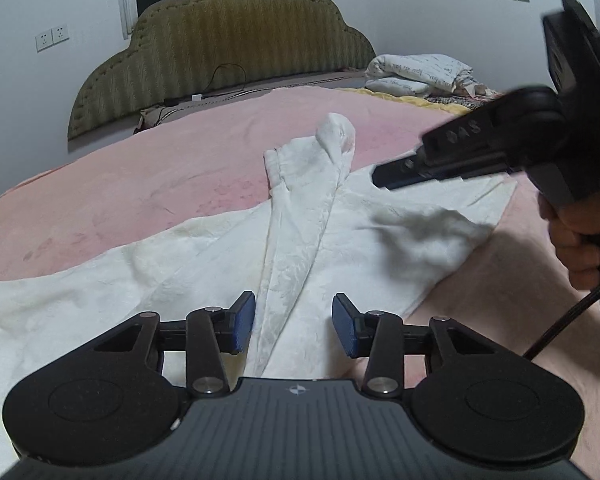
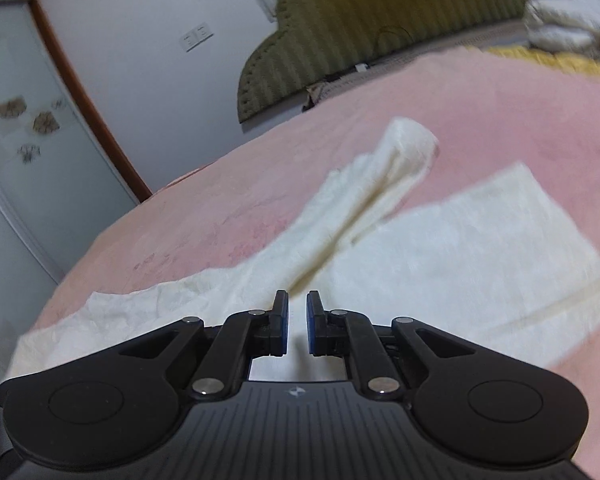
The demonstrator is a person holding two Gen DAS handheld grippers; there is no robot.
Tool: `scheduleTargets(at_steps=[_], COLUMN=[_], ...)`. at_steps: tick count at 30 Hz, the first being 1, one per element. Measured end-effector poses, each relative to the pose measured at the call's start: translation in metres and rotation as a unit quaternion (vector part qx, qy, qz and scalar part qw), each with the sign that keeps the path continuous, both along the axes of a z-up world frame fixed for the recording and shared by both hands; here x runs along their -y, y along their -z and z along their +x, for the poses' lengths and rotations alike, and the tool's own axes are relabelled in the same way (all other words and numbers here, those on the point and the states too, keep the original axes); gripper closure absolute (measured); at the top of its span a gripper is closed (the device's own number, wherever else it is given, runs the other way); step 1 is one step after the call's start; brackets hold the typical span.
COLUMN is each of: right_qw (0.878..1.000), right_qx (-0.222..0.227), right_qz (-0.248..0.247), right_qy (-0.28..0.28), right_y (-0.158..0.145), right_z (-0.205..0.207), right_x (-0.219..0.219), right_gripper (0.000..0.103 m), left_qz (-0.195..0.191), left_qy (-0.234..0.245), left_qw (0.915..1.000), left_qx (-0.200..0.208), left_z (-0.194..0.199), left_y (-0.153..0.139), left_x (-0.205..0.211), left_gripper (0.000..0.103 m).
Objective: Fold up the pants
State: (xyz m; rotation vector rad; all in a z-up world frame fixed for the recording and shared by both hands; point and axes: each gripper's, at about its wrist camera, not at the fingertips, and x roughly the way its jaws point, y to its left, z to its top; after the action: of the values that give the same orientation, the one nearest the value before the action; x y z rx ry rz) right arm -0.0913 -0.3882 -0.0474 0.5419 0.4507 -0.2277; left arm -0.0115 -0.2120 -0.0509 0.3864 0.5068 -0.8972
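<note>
On the pink blanket-covered bed [image 1: 148, 168], the white textured fabric pants [image 1: 204, 264] are lying spread out and rumpled. One leg is running as a narrow twisted strip [image 1: 296, 240] across the rest of the cloth, its cuff end [image 1: 336, 132] standing bunched toward the olive padded headboard [image 1: 228, 40]. The other leg is lying flatter toward the right. Judged from this layout, folding is at an early stage: no neat fold is showing, and smoothing, aligning the legs and folding them over are all remaining.

The left gripper [image 1: 294, 322] is hovering over the twisted strip with its blue-padded fingers [image 1: 244, 320] released, standing apart on either side of the cloth and not pressing it. The right gripper [image 2: 298, 322] is hovering above the pants with its fingers nearly clenched, a narrow gap between them, grasping nothing.

Raised characters on the right gripper's body are appearing in the left wrist view, but they are too blurred to read reliably.
</note>
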Motion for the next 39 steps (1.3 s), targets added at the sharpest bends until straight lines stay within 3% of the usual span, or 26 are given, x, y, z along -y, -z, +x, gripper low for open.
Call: scheduleTargets(at_steps=[4, 7, 9, 11, 18, 19, 20, 22, 23, 26, 29, 34, 39], right_qw=[0.996, 0.990, 0.986, 0.982, 0.962, 0.962, 0.964, 0.975, 0.981, 0.995, 0.998, 0.985, 0.969], right_qx=[-0.032, -0.072, -0.102, -0.135, -0.204, -0.199, -0.194, -0.165, -0.145, -0.073, 0.003, 0.086, 0.106], right_qz=[-0.085, -0.118, -0.128, -0.134, -0.184, -0.186, -0.183, -0.149, -0.129, -0.052, 0.024, 0.116, 0.190], right_qy=[-0.004, -0.016, -0.014, -0.002, 0.008, 0.008, 0.014, 0.017, 0.019, 0.037, 0.061, 0.091, 0.120], right_y=[-0.019, -0.024, -0.019, -0.011, 0.012, 0.013, 0.012, 0.007, 0.005, -0.003, -0.011, -0.006, 0.027], right_z=[0.053, 0.107, 0.143, 0.173, 0.229, 0.227, 0.224, 0.211, 0.204, 0.173, 0.128, 0.044, -0.019], right_x=[0.000, 0.002, 0.006, 0.012, 0.023, 0.025, 0.026, 0.033, 0.036, 0.052, 0.069, 0.093, 0.113], right_gripper=[0.093, 0.091, 0.075, 0.039, 0.039, 0.047, 0.068, 0.084, 0.091, 0.092, 0.093, 0.093, 0.092], left_qz=[-0.012, -0.013, -0.013, -0.013, -0.008, -0.009, -0.011, -0.012, -0.012, -0.009, -0.006, 0.007, 0.033], left_qy=[-0.008, -0.013, -0.016, -0.015, -0.013, -0.014, -0.014, -0.015, -0.015, -0.015, -0.014, -0.002, -0.002], left_qw=[0.9998, 0.9996, 0.9995, 0.9996, 0.9998, 0.9998, 0.9998, 0.9997, 0.9997, 0.9998, 0.9999, 0.9994, 0.9979], left_qx=[-0.016, -0.022, -0.022, -0.022, -0.009, -0.011, -0.013, -0.017, -0.017, -0.013, -0.001, 0.035, 0.055], left_z=[0.005, 0.006, 0.005, 0.004, 0.001, 0.001, 0.002, 0.003, 0.003, 0.004, 0.000, -0.014, -0.021], left_y=[0.004, 0.009, 0.012, 0.013, 0.017, 0.016, 0.016, 0.015, 0.015, 0.014, 0.012, 0.011, 0.017], left_x=[0.008, 0.012, 0.012, 0.013, 0.013, 0.013, 0.013, 0.013, 0.013, 0.015, 0.016, 0.017, 0.027], left_gripper=[0.065, 0.073, 0.075, 0.075, 0.073, 0.073, 0.073, 0.076, 0.087, 0.095, 0.097, 0.099, 0.095])
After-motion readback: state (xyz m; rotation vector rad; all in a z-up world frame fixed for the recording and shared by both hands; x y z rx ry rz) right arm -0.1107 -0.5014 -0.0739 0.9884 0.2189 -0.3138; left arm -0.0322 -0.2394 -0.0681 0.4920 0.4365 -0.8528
